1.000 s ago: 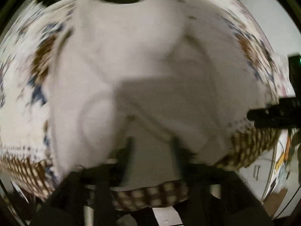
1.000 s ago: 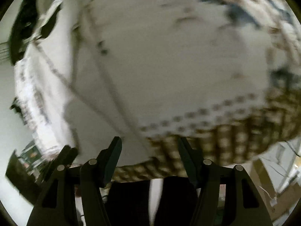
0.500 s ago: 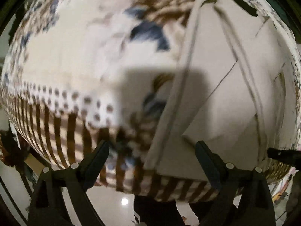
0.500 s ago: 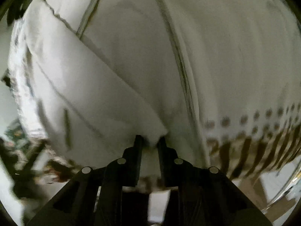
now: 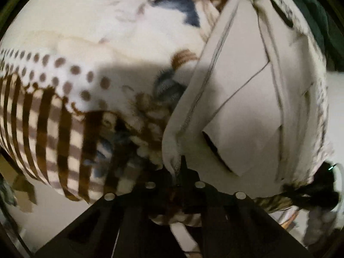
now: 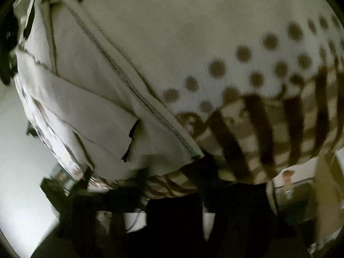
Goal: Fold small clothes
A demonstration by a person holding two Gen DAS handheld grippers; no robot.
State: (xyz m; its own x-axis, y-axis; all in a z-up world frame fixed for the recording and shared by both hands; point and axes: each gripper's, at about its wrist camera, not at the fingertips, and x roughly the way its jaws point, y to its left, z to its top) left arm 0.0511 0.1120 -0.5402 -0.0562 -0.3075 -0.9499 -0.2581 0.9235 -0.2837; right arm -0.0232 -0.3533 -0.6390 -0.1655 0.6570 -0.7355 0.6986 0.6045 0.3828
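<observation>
A small white garment (image 5: pixel 247 99) with dark stitched seams lies partly folded on a patterned blanket (image 5: pixel 71 68). My left gripper (image 5: pixel 179 167) is shut on the garment's near left hem corner. In the right wrist view the same garment (image 6: pixel 90 111) fills the left half, with a folded flap on top. My right gripper (image 6: pixel 172 172) is dark and blurred at the garment's near edge; its fingers look wide apart and hold nothing I can make out.
The blanket has brown dots, brown checks and blue and brown flowers (image 6: pixel 268 111). It ends close to both grippers, with pale floor below (image 5: pixel 64 212). A dark object (image 5: pixel 318 185) sits at the garment's right edge. A box-like thing (image 6: pixel 294 193) stands lower right.
My left gripper, open half a second ago, has closed on the garment's hem corner. My right gripper, shut on a fold of the garment then, has let go and pulled back.
</observation>
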